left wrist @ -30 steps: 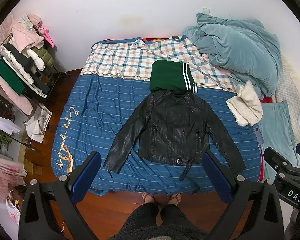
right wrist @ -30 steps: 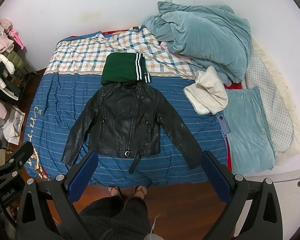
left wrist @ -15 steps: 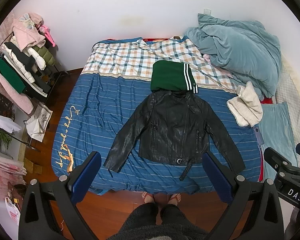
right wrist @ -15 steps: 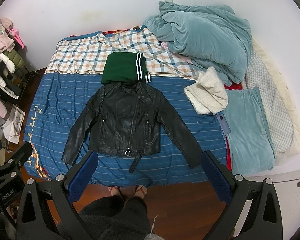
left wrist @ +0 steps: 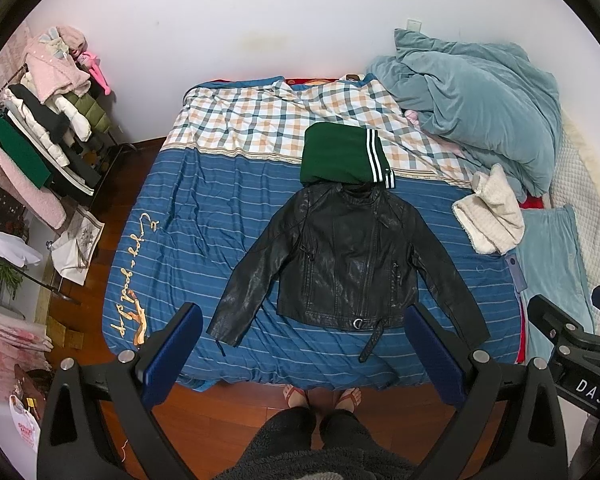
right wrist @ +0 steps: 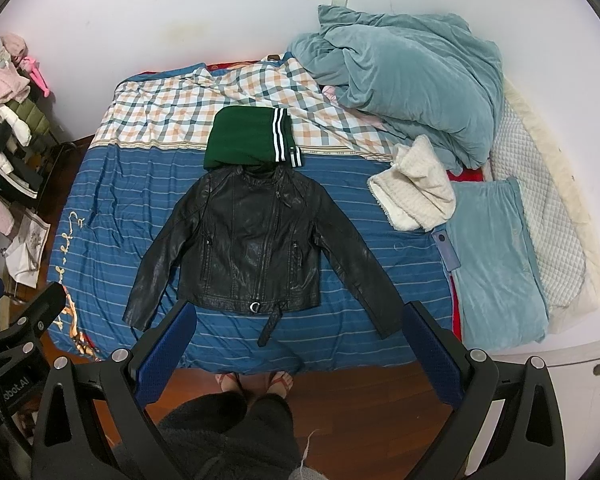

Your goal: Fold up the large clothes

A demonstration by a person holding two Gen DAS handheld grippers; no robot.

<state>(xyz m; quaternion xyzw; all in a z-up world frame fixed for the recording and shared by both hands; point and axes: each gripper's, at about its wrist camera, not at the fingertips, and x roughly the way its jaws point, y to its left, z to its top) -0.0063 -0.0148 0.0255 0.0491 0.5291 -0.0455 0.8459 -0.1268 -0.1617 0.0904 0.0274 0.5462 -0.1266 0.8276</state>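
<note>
A black leather jacket (left wrist: 350,258) lies flat, front up, sleeves spread, on the blue striped bed (left wrist: 204,216); it also shows in the right wrist view (right wrist: 252,248). A folded green garment with white stripes (left wrist: 342,158) sits just beyond its collar, and shows in the right wrist view (right wrist: 250,140). My left gripper (left wrist: 304,350) is open and empty, held high above the bed's near edge. My right gripper (right wrist: 300,350) is open and empty, also high above the near edge.
A rumpled teal duvet (left wrist: 480,104) and a cream fleece garment (left wrist: 492,216) lie at the bed's right. A teal folded blanket (right wrist: 496,256) lies beside them. A clothes rack (left wrist: 32,152) stands left. The person's feet (left wrist: 320,394) are on the wood floor at the bed's foot.
</note>
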